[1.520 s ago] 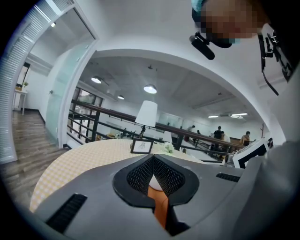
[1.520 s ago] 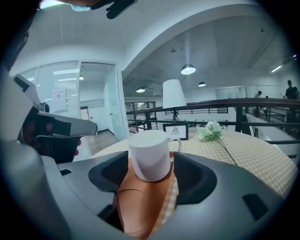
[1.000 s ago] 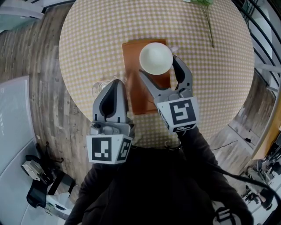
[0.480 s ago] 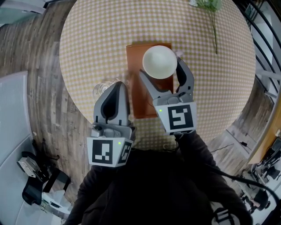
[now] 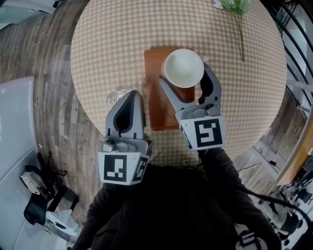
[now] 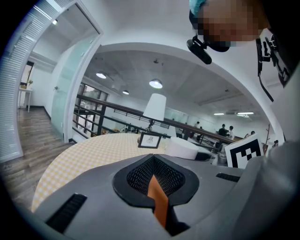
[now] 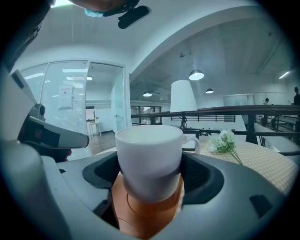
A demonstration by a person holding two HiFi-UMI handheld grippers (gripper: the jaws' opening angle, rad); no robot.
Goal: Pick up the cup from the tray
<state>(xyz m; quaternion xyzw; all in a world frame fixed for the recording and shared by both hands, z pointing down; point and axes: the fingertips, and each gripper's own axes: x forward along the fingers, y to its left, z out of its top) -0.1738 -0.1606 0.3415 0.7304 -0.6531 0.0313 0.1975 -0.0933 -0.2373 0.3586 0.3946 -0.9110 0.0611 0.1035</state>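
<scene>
A white cup (image 5: 183,68) with a handle hangs just above the orange tray (image 5: 156,105), off its surface. My right gripper (image 5: 185,74) is shut on the cup, one jaw on each side of its body. In the right gripper view the cup (image 7: 149,159) fills the space between the jaws, with the tray (image 7: 145,218) below it. My left gripper (image 5: 131,96) is shut with nothing in it and hovers left of the tray. In the left gripper view the cup (image 6: 183,147) shows to the right, beyond the closed jaws.
The round table (image 5: 112,44) has a checked cloth. A clear glass (image 5: 115,96) stands just left of the tray, by the left gripper's tip. A white flower sprig (image 5: 237,10) lies at the back right. A small picture frame (image 6: 150,139) and a lamp (image 6: 154,107) stand farther back.
My right gripper has risen with the cup in it, so the cup looks larger and sits higher in the head view. The left gripper has stayed in place.
</scene>
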